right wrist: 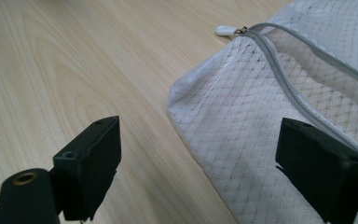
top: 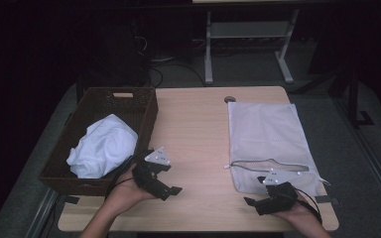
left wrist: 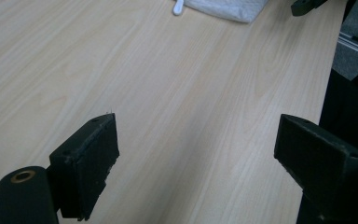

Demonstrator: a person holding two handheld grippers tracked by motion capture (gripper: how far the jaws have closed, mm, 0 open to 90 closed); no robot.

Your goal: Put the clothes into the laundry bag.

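A light wooden table [top: 193, 129] carries a dark wicker basket [top: 82, 116] at its left edge, with a crumpled white cloth [top: 103, 145] inside. A white mesh laundry bag [top: 268, 139] lies along the right edge, its grey zipper [right wrist: 279, 51] partly undone. The left gripper [top: 166, 187] hovers near the basket's front corner, jaws wide apart and empty. The right gripper [top: 258, 201] sits at the bag's near corner, jaws spread, gripping nothing.

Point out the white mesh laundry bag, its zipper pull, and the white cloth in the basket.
White mesh laundry bag [top: 265, 129]: high view, flat middle panel.
White plastic zipper pull [right wrist: 225, 31]: right gripper view, the tab's body.
Crumpled white cloth [top: 104, 145]: high view, centre of the bundle in the brown wicker basket [top: 124, 94], far rim.
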